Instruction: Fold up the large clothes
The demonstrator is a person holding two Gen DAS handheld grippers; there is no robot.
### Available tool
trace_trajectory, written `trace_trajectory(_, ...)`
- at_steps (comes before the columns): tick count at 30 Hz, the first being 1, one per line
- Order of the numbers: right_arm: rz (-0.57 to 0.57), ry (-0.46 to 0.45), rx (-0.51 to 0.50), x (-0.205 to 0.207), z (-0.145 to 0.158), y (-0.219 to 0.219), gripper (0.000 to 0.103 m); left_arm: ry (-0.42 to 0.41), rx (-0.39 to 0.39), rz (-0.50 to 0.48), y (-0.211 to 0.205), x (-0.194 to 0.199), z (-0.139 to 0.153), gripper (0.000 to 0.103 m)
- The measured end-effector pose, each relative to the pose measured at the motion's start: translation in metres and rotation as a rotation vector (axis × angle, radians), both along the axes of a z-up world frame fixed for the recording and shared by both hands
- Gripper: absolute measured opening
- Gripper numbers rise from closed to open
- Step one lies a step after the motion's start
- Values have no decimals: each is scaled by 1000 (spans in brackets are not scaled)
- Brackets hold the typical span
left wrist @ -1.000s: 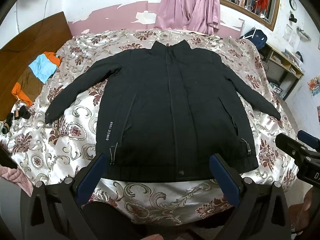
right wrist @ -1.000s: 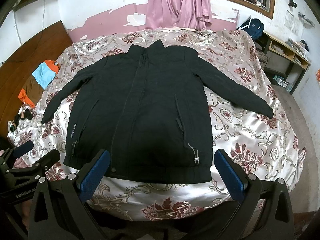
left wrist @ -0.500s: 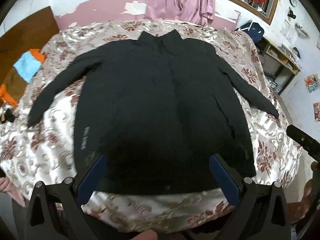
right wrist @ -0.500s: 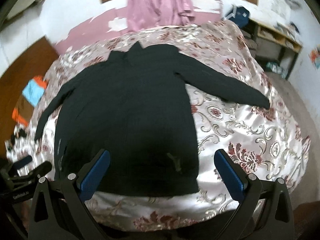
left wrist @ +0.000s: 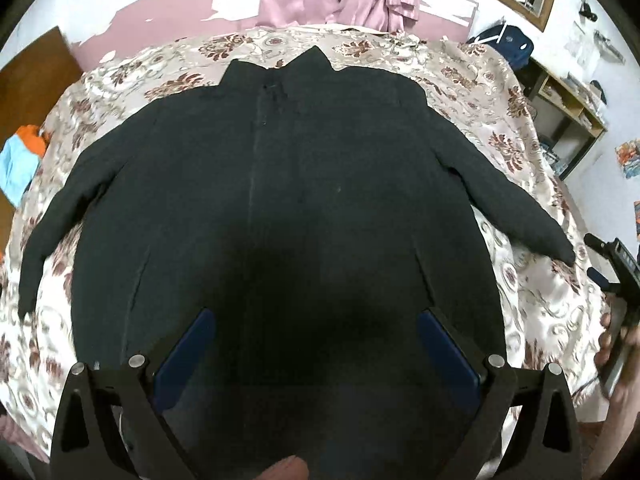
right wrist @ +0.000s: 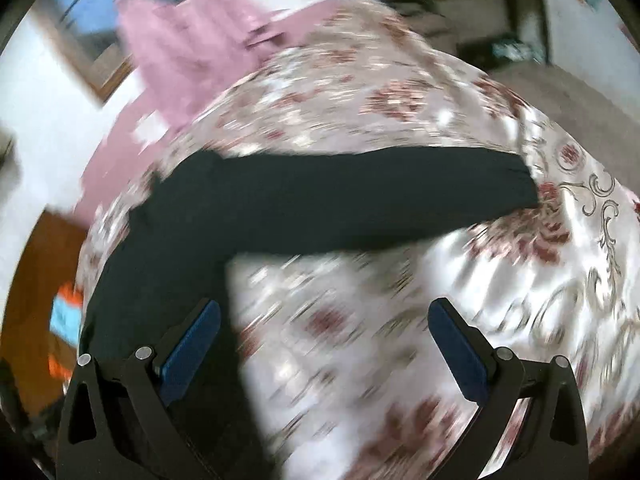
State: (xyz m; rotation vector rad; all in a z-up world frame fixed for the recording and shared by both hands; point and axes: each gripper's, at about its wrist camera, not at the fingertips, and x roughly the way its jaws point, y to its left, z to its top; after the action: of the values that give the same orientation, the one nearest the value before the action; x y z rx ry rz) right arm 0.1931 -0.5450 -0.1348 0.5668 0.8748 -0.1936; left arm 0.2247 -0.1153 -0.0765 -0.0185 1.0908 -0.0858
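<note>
The black jacket (left wrist: 288,200) lies flat, front up, on the floral bedspread (left wrist: 532,292), collar toward the far wall and hem toward the person, both sleeves spread out to the sides. At the far left of the left wrist view, the jacket's left-hand sleeve (left wrist: 52,224) runs down and outward, its cuff resting on the bedspread well apart from either tool. The left gripper (left wrist: 316,344) hangs over the lower middle of the jacket body with its jaws spread wide and nothing between them; the hem sits just under and behind its fingers, so that the garment's long axis, the zip line, runs straight ahead of it.

Further right, the other sleeve (right wrist: 360,208) stretches across the right wrist view, almost crosswise to the line of that tool's fingers, shoulder at the left and cuff (right wrist: 520,184) at the right. The right gripper (right wrist: 324,340) is also fully parted and empty, poised above bare bedspread in the angle between the jacket's side and this sleeve. That view is smeared with motion blur, so finer detail cannot be made out.

Judging from this layout, the right gripper is plainly the nearer to this sleeve, which lies ahead of it and to its right; a reach forward and rightward toward the cuff end would let it carry the sleeve back across the body
</note>
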Motion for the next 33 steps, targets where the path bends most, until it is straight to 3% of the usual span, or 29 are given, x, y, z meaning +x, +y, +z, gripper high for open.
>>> trace_trajectory(3, -127, 30, 126, 27, -40, -66, 102, -4, 25, -9, -15, 28, -7, 103)
trace_trajectory(5, -236, 3, 281, 29, -71, -105, 102, -5, 42, -20, -24, 44, -12, 103)
trace_trajectory(8, -308, -104, 428, 20, -112, -133, 102, 2, 47, -32, -36, 65, -20, 103)
trace_trajectory(12, -365, -132, 560, 22, -146, -148, 102, -3, 54, -51, -56, 90, -29, 103)
trace_trajectory(19, -301, -140, 646, 55, -172, -159, 102, 9, 20, -95, -80, 107, -41, 103)
trace_trajectory(25, -150, -80, 536, 82, -163, -191, 102, 15, -13, -78, -81, 133, -51, 103)
trace_trajectory(33, 23, -80, 716, 133, -202, -239, 100, 41, 18, -52, -85, 168, -74, 103)
